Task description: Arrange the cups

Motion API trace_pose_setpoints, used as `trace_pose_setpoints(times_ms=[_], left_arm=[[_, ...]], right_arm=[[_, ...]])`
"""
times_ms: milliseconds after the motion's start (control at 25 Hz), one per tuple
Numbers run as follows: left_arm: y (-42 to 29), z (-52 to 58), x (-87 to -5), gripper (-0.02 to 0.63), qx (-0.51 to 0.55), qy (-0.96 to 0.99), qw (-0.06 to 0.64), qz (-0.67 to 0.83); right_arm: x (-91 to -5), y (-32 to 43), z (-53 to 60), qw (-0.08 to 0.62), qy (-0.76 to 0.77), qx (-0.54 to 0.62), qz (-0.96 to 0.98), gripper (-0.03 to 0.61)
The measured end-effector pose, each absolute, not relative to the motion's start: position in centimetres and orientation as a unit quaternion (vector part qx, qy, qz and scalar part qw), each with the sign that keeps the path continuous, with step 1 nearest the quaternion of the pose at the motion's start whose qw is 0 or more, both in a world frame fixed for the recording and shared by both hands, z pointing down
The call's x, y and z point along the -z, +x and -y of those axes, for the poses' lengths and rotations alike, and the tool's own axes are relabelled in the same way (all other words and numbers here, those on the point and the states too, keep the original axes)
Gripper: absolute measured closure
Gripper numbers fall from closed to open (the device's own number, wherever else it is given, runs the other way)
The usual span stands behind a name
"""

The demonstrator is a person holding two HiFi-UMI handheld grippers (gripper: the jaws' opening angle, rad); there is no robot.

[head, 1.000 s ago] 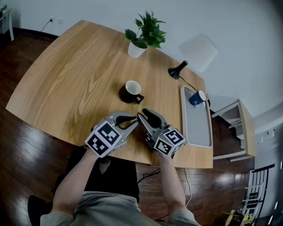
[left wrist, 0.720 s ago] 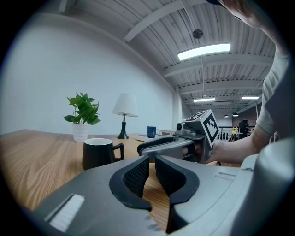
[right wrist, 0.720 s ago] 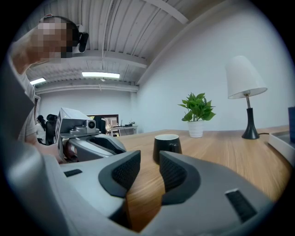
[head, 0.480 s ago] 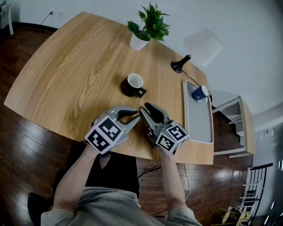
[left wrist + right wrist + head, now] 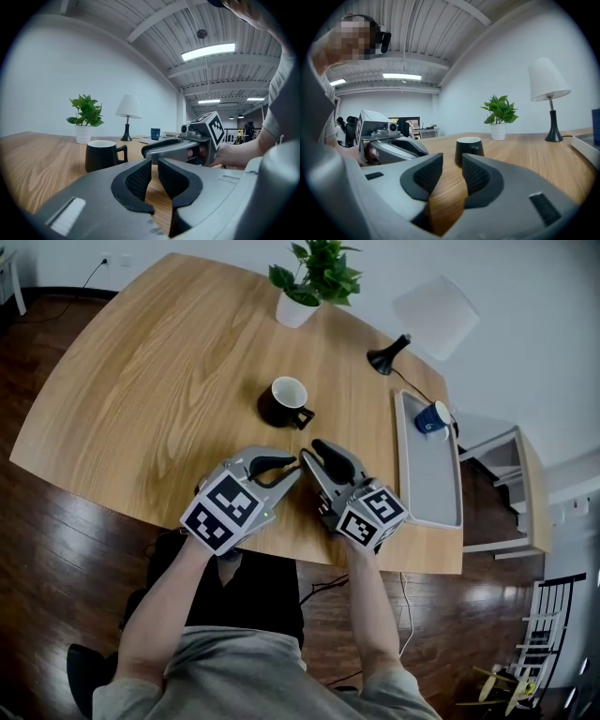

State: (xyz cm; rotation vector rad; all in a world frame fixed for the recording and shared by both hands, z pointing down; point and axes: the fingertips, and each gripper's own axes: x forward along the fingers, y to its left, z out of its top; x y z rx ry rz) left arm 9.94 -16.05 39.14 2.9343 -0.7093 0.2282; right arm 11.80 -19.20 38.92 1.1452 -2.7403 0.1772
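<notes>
A black cup (image 5: 286, 402) with a white inside stands upright in the middle of the wooden table (image 5: 169, 362), its handle toward the near right. A blue cup (image 5: 433, 417) sits at the far end of a grey tray (image 5: 429, 484) on the right. My left gripper (image 5: 289, 470) and right gripper (image 5: 312, 452) hover side by side near the table's front edge, short of the black cup, tips almost meeting. Each one's jaws stand a little apart with only table between them. The left gripper view has the black cup (image 5: 101, 155) ahead on the left; the right gripper view has it (image 5: 468, 149) straight ahead.
A potted plant (image 5: 316, 279) stands at the table's far edge. A white-shaded lamp (image 5: 431, 315) on a black base is at the back right, its cord running by the tray. A side shelf (image 5: 511, 493) is beyond the table's right edge.
Only the head view has shifted a little, sliding the table upward in the picture. Grippers and cups keep their places on the table.
</notes>
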Motion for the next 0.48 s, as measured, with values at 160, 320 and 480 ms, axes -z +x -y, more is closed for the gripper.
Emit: trace_pose_setpoints(times_ms=[160, 320, 480], left_arm=[[10.02, 15.99, -39.24, 0.561, -0.075, 0.968, 0.058, 0.233], [10.09, 16.07, -39.17, 0.561, -0.075, 0.969, 0.057, 0.228], [10.07, 15.92, -39.37, 0.561, -0.076, 0.969, 0.058, 0.229]], right_arm=[[-39.03, 11.86, 19.17, 0.084, 0.383, -0.06, 0.918, 0.459], [-38.92, 11.86, 19.31, 0.083, 0.384, -0.058, 0.918, 0.459], [-38.97, 12.16, 19.34, 0.08, 0.382, -0.055, 0.919, 0.457]])
